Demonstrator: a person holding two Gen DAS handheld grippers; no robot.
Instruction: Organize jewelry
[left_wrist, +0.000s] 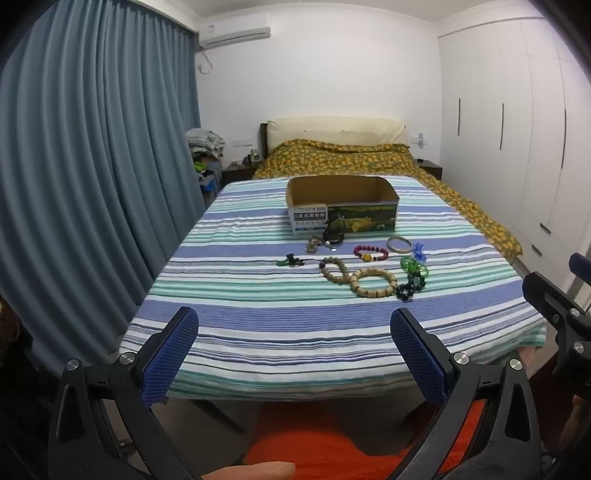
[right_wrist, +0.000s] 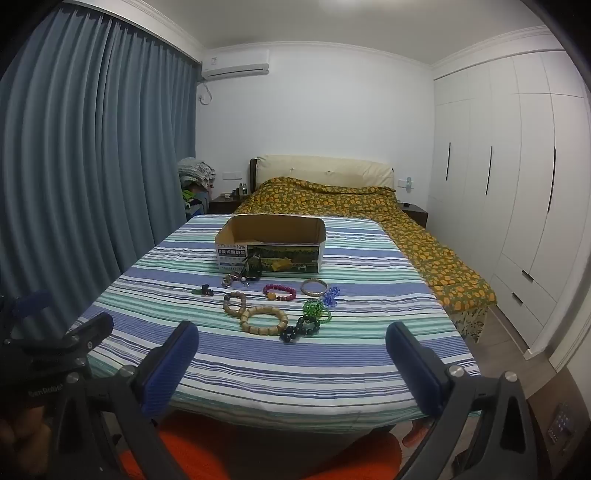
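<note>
Beaded bracelets (left_wrist: 373, 282) before open cardboard box (left_wrist: 341, 206)

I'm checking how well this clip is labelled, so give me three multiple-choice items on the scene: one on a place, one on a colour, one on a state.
1. Where does the jewelry lie?
A. inside the box
B. on the striped sheet in front of the box
C. on the floor

2. What colour are the gripper pads?
A. blue
B. red
C. white

3. How do the two grippers stand?
A. both open, holding nothing
B. both shut on bracelets
C. one open, one shut

Answers:
1 B: the bracelets rest on the striped sheet, nearer the camera than the box.
2 A: the pads on the fingers are blue.
3 A: the left gripper and right gripper both have wide jaws with only sheet between them.
</note>
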